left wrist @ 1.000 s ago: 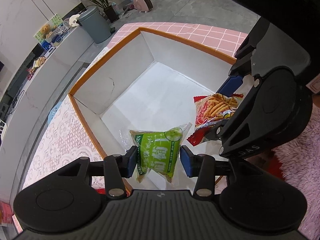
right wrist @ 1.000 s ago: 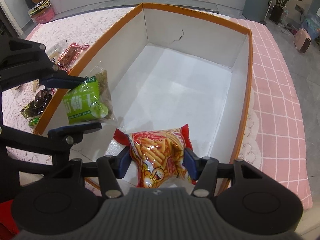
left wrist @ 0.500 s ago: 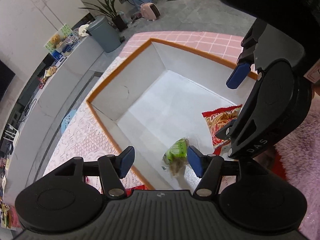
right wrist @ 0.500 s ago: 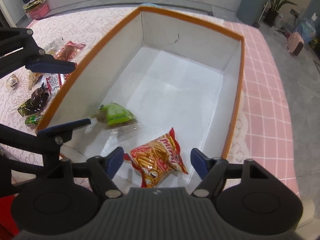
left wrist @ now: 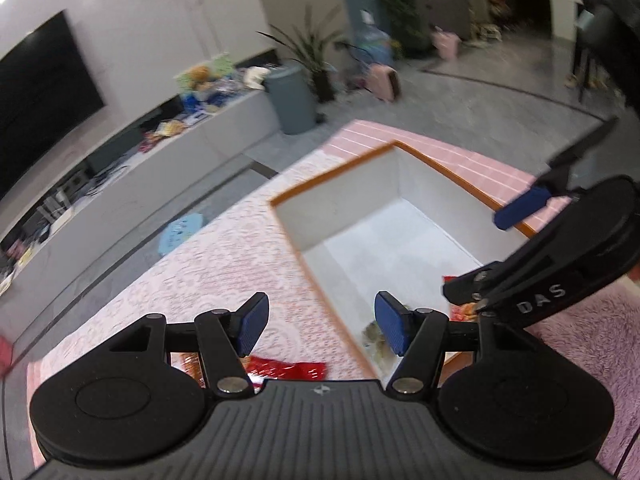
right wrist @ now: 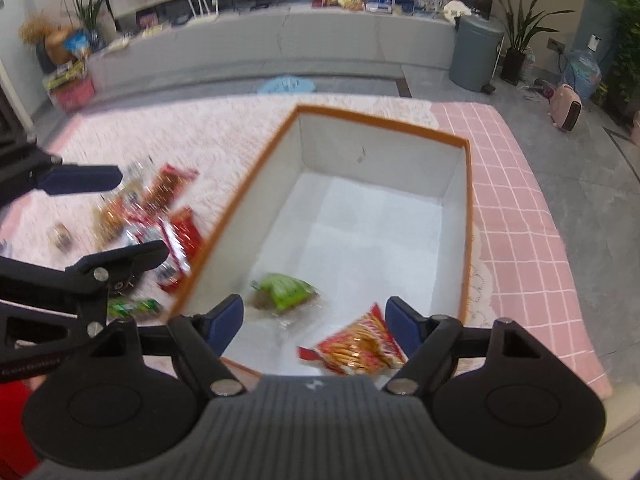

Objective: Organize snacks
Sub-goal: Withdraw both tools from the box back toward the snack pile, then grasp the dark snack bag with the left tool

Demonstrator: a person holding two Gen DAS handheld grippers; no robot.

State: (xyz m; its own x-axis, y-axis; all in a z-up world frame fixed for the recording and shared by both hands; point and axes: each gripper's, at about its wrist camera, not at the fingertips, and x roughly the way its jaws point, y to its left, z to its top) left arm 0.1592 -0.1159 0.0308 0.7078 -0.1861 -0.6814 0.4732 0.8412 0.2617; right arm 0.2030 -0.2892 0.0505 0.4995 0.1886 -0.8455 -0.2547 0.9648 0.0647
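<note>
My left tool [left wrist: 320,326] is open wide with nothing in it. My right tool [right wrist: 316,326] is opening too, and it is empty. The green snack bag [right wrist: 286,290] and the red fries bag [right wrist: 356,350] lie at the near end of the white box [right wrist: 384,148]. More snacks [right wrist: 160,220] sit on the tabletop [right wrist: 200,140], left of the box.
</note>
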